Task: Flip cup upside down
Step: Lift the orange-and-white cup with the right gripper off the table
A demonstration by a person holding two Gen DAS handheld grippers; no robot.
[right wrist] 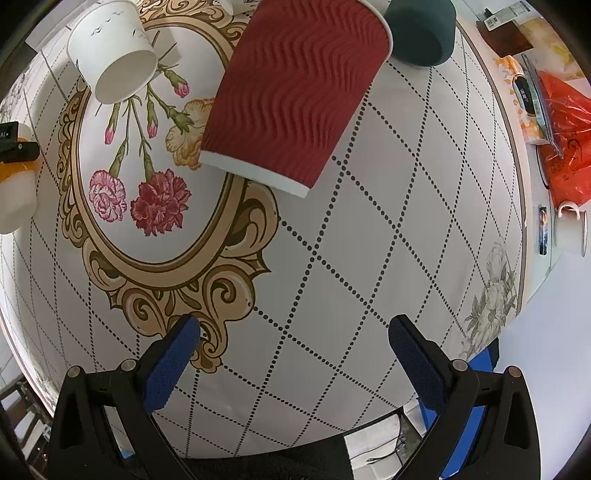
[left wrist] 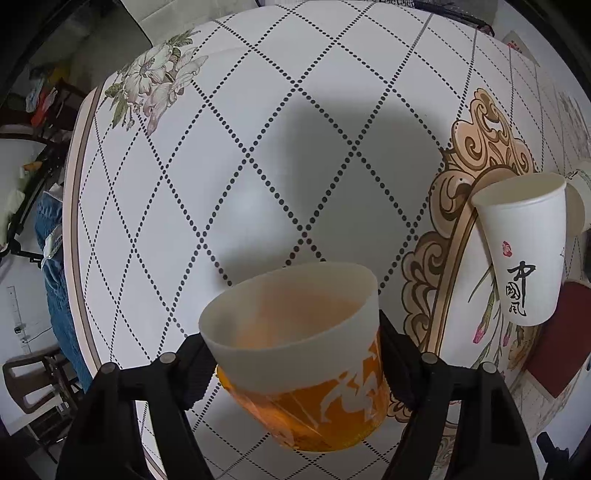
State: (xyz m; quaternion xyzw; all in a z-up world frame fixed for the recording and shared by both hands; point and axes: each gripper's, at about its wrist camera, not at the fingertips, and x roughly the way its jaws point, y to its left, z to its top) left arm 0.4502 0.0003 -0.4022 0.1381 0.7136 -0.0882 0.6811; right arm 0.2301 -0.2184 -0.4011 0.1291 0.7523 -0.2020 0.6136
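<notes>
My left gripper (left wrist: 295, 363) is shut on an orange and white cup (left wrist: 303, 369) and holds it above the table, its open mouth facing away from the camera and up. This cup shows at the left edge of the right wrist view (right wrist: 14, 192). My right gripper (right wrist: 293, 332) is open and empty above the table, its blue pads (right wrist: 170, 365) wide apart. A red ribbed paper cup (right wrist: 291, 92) stands upside down ahead of it.
A white paper cup with black characters (left wrist: 524, 251) stands upside down on the round patterned table (left wrist: 258, 166); it also shows in the right wrist view (right wrist: 114, 51). A dark green cup (right wrist: 421, 29) stands behind the red one. Red bag and clutter (right wrist: 565, 136) lie right.
</notes>
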